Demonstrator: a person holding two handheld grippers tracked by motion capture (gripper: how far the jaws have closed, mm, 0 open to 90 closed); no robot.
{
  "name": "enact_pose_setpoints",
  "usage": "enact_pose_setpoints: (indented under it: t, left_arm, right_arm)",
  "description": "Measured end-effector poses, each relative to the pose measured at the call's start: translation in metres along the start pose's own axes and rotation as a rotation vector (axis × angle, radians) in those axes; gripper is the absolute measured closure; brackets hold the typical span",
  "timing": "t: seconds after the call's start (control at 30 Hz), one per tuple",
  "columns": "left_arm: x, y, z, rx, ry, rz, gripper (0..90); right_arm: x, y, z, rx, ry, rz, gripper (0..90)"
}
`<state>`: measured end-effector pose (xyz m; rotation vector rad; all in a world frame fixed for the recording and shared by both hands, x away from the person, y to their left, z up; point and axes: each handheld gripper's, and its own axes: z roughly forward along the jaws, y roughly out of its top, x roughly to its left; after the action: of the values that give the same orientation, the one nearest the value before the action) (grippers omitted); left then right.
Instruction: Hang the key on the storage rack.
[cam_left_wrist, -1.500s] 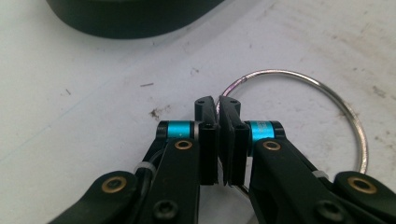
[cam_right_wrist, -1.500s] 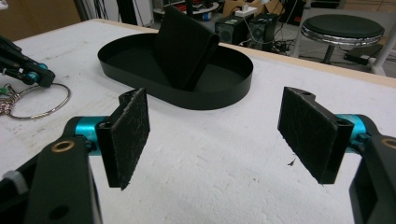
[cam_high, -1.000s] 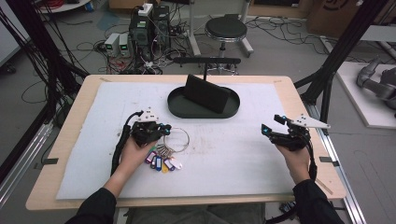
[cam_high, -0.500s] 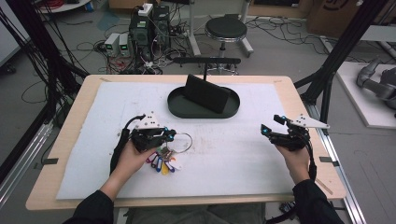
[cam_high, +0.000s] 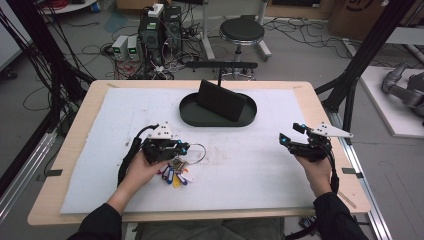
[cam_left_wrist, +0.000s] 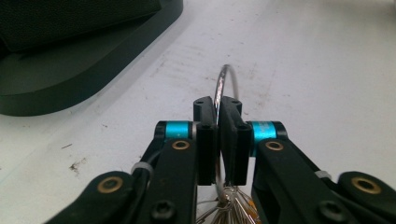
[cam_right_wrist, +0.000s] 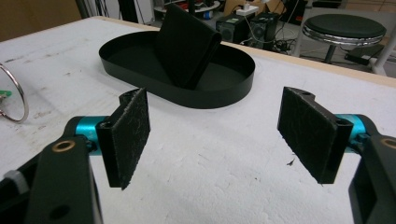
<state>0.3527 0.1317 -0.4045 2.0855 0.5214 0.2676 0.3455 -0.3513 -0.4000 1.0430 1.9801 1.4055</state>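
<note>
A metal key ring (cam_high: 198, 152) with several coloured key tags (cam_high: 176, 176) lies on the white mat, left of centre. My left gripper (cam_high: 183, 149) is shut on the ring's wire, which stands up between the two pads (cam_left_wrist: 223, 83). The tags hang below the left gripper (cam_left_wrist: 217, 105), mostly hidden by it. My right gripper (cam_high: 291, 132) hovers open near the table's right edge, nothing between its pads (cam_right_wrist: 128, 123). From the right gripper (cam_right_wrist: 219, 126) the ring (cam_right_wrist: 18, 95) shows at the far left.
A black oval tray (cam_high: 192, 118) sits at the back centre of the mat, with a black folded pouch (cam_high: 220, 100) leaning upright inside it. The tray (cam_right_wrist: 219, 100) and pouch (cam_right_wrist: 187, 44) lie ahead of the right gripper. A stool and cables are beyond the table.
The left gripper has come down slightly toward me onto the ring and closed on it; the tags shifted a little. The right gripper has stayed in place.
</note>
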Motion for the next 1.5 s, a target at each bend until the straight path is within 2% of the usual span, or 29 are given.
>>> enact_pose_setpoints:
  t: [0.13,0.23,0.5,0.63,0.77,1.2,1.5]
  left_arm:
    - [0.000,0.000,0.000,-0.007,-0.007,-0.007,86.0]
    - [0.000,0.001,-0.001,-0.011,-0.010,0.003,86.3]
    - [0.000,0.003,-0.007,-0.050,-0.004,0.006,86.3]
    - [-0.001,0.008,-0.012,-0.087,0.001,0.003,86.3]
    - [-0.001,0.014,-0.017,-0.124,0.010,0.004,86.3]
    - [0.001,0.039,-0.031,-0.183,0.046,0.035,86.3]
    - [0.010,0.056,-0.039,-0.228,0.075,0.020,86.3]
  right_arm:
    - [0.000,0.000,0.000,-0.002,-0.002,-0.001,25.6]
    - [0.000,0.000,0.000,-0.002,-0.001,0.000,25.6]
    - [-0.001,0.000,0.000,-0.002,0.000,0.002,25.6]
    - [-0.001,0.000,0.000,-0.002,-0.001,0.004,25.7]
    - [-0.001,0.000,0.000,-0.002,-0.002,0.004,25.7]
    - [-0.001,0.000,0.001,0.001,-0.007,0.004,25.9]
    - [-0.002,0.000,0.001,0.001,-0.007,0.006,25.9]
